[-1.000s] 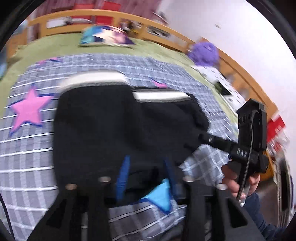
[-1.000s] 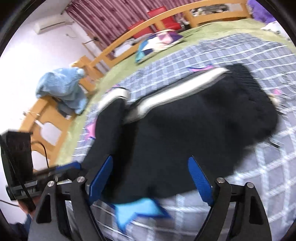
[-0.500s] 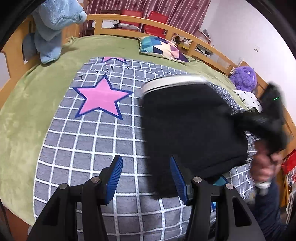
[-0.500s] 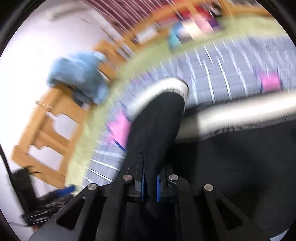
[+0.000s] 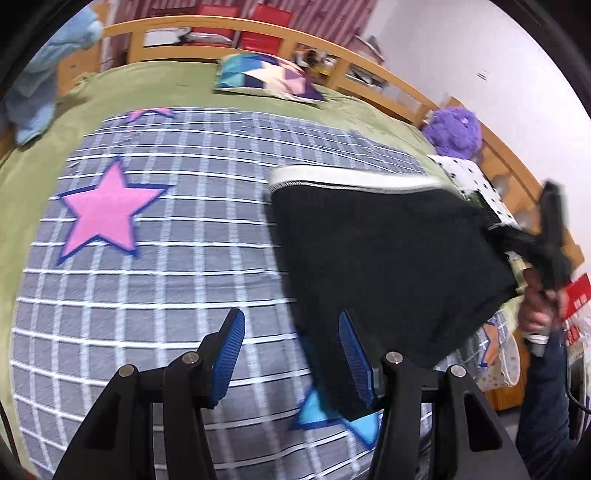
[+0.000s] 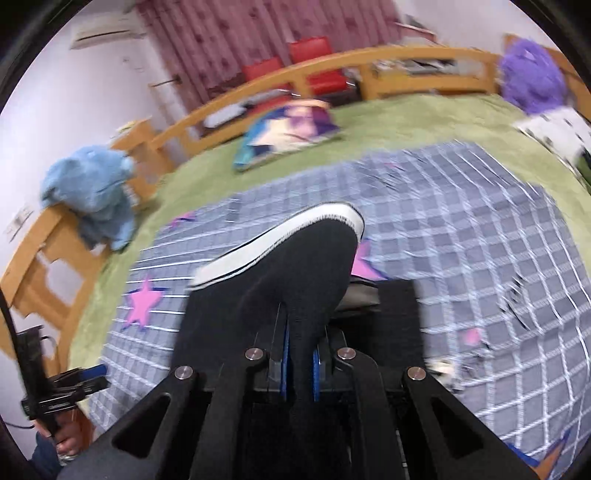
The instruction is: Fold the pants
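The black pants [image 5: 384, 258] with a white band along the far edge hang lifted above the grey checked blanket [image 5: 177, 229], to the right in the left wrist view. My right gripper [image 6: 299, 365] is shut on a fold of the black pants [image 6: 295, 280], which drape up and over its fingers. My left gripper [image 5: 291, 354] is open and empty over the blanket, its right finger just beside the hanging cloth. The right gripper's body shows at the far right of the left wrist view [image 5: 550, 236].
A pink star [image 5: 103, 214] is printed on the blanket. A patterned pillow [image 5: 266, 75], a purple plush [image 5: 456, 129] and a blue plush [image 6: 92, 192] lie around the green bedspread. A wooden rail [image 5: 221, 27] rings the bed.
My left gripper has let go of the pants and opened. My right gripper has shut on the pants and lifted them to the right, off the blanket.
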Available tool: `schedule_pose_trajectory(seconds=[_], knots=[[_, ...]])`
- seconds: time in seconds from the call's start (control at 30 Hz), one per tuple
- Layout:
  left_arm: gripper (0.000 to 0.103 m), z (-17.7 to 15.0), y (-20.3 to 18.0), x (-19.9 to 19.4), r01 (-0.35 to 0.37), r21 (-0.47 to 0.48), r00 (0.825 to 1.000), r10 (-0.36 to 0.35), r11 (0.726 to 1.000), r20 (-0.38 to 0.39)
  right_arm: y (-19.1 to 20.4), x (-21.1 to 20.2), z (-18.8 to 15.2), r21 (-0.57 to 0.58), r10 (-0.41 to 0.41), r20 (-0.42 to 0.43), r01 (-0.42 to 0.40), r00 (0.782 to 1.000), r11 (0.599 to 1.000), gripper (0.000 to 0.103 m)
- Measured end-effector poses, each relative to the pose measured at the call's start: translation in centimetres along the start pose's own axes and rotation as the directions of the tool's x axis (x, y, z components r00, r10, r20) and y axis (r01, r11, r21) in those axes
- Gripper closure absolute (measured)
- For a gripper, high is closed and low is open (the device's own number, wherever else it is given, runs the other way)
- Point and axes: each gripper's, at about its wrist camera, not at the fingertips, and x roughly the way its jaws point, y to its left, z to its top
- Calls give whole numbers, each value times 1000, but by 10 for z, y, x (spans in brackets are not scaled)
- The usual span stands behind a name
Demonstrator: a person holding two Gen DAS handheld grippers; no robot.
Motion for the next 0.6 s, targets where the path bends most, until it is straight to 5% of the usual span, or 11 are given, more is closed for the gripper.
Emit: schedule_pose_trajectory(seconds=[0.07, 0.17, 0.27, 0.4, 0.5, 0.6], knots=[[52, 0, -14, 10, 20, 16, 1000, -20, 1000, -21, -29, 29, -14, 27, -45, -81, 47, 996, 999, 88], [52, -1, -33, 17, 27, 55, 999, -26, 998, -30, -69, 50, -34, 104, -75, -134, 89, 988, 991, 66], [52, -5, -49, 18, 34, 95, 999, -32, 995, -28, -80, 20, -44, 170, -58, -51, 66, 997, 983, 66], [52, -21, -66, 35, 49, 118, 997, -42, 992, -59, -53, -23, -68, 51, -56, 36, 54, 998, 997, 65], [52, -46, -68, 64, 30, 131, 991, -13, 991, -130, -38, -13, -94, -34, -73, -48, 72, 996, 997, 64], [51, -63, -74, 75, -29, 191, 993, 50, 981, -106, -47, 14, -120, -29, -110, -141, 107, 984, 994, 63]])
